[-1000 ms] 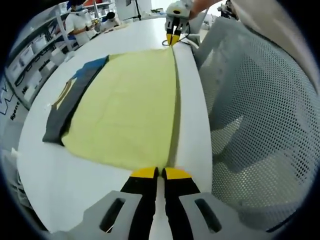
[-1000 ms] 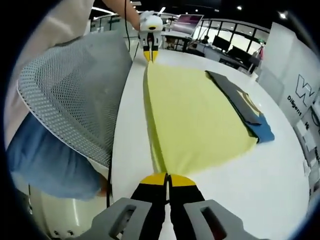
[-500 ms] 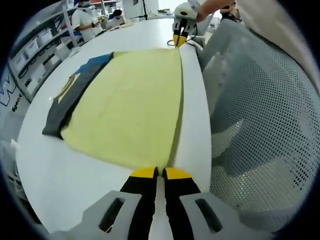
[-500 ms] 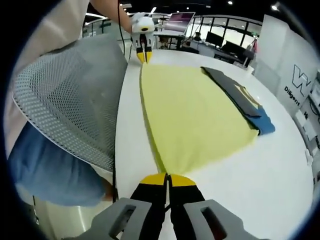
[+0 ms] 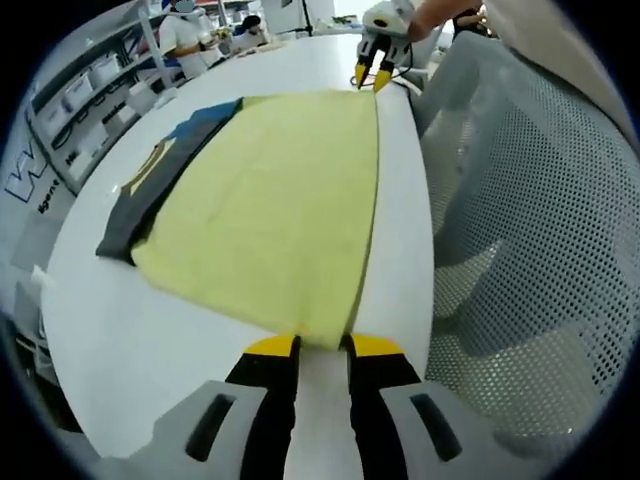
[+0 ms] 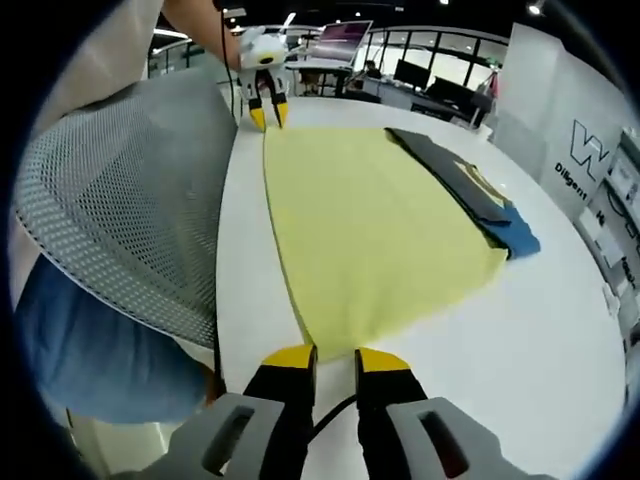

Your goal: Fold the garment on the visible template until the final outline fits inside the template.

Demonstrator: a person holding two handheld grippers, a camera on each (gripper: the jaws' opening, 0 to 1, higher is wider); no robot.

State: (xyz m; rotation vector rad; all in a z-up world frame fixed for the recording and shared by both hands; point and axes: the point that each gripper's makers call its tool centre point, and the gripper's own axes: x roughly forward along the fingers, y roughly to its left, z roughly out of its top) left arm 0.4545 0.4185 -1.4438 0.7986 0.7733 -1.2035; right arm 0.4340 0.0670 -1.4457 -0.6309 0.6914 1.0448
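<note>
In the left gripper view, the left tool [image 5: 323, 346] rises from the bottom centre with its yellow-tipped jaws parted, released, and the near corner of the yellow garment [image 5: 275, 205] lies just at the gap between them. The garment is spread flat on the white desk [image 5: 120, 330], running from bottom centre to upper centre. Along its left edge a dark grey and blue template [image 5: 150, 185] sticks out from under it. At the top centre the right tool [image 5: 374, 76] stands at the garment's far corner, jaws parted. A mesh chair back [image 5: 520, 220] takes up the right side.

In the right gripper view, the right tool [image 6: 332, 355] sits at the bottom centre, jaws apart and holding nothing, the garment [image 6: 370, 220] corner just ahead of them. The template [image 6: 470, 195] shows along the garment's right edge. The left tool [image 6: 266, 117] is at the upper left, jaws parted, at the far corner. The mesh chair back [image 6: 120, 200] fills the left.
</note>
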